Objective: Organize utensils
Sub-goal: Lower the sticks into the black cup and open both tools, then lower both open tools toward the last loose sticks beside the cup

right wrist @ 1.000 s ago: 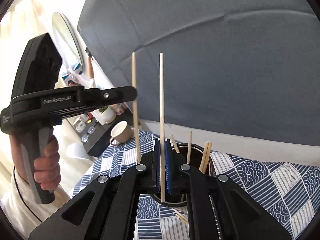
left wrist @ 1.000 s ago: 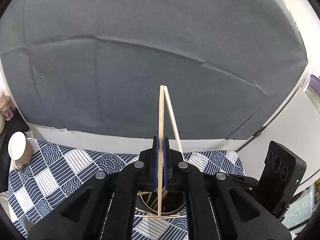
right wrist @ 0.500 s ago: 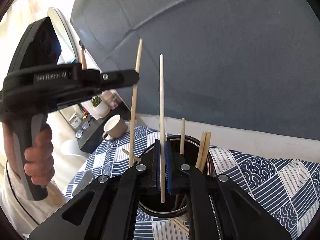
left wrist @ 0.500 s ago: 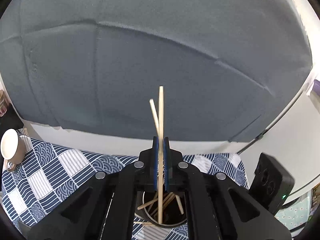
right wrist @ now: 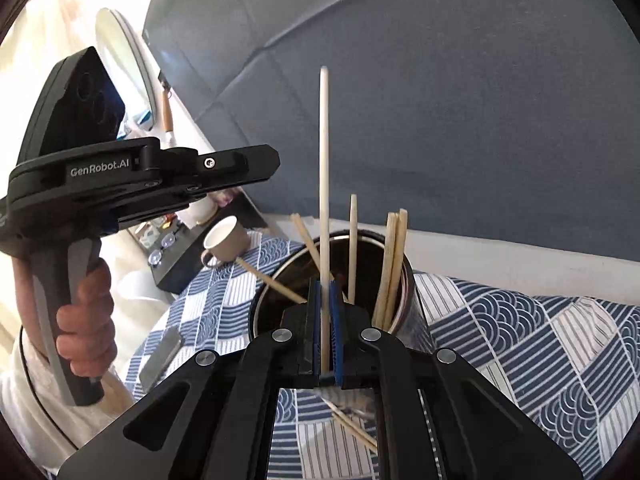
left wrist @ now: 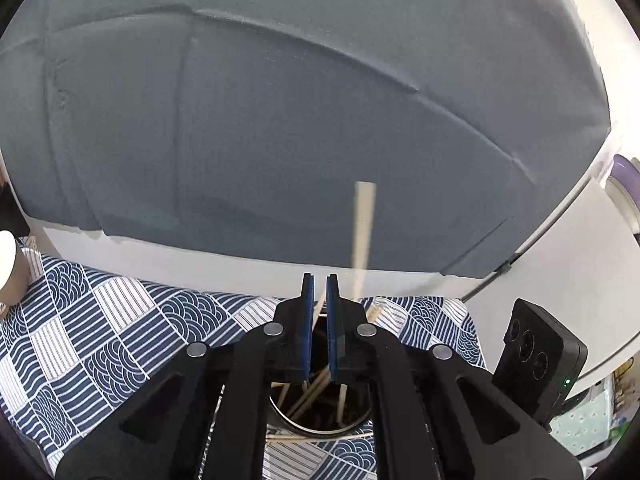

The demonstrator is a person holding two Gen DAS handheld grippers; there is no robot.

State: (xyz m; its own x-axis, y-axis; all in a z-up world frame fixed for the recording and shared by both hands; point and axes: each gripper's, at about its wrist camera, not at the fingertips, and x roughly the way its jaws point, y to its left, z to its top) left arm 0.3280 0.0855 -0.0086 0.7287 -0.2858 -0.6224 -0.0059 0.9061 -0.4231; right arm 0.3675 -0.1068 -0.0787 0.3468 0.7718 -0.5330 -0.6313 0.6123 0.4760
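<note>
The left gripper [left wrist: 320, 312] has its jaws slightly parted and empty above the chopstick holder [right wrist: 404, 280]. The right gripper [right wrist: 328, 320] clamps one upright chopstick [right wrist: 324, 160] over that holder.

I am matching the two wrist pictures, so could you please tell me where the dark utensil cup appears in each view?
Left wrist: the utensil cup sits at the bottom centre, mostly hidden behind the left gripper, only its rim and inside showing.
Right wrist: the cup stands at centre, just beyond the right gripper.
Shared landmark: the beige mug, left of the cup in both.
</note>
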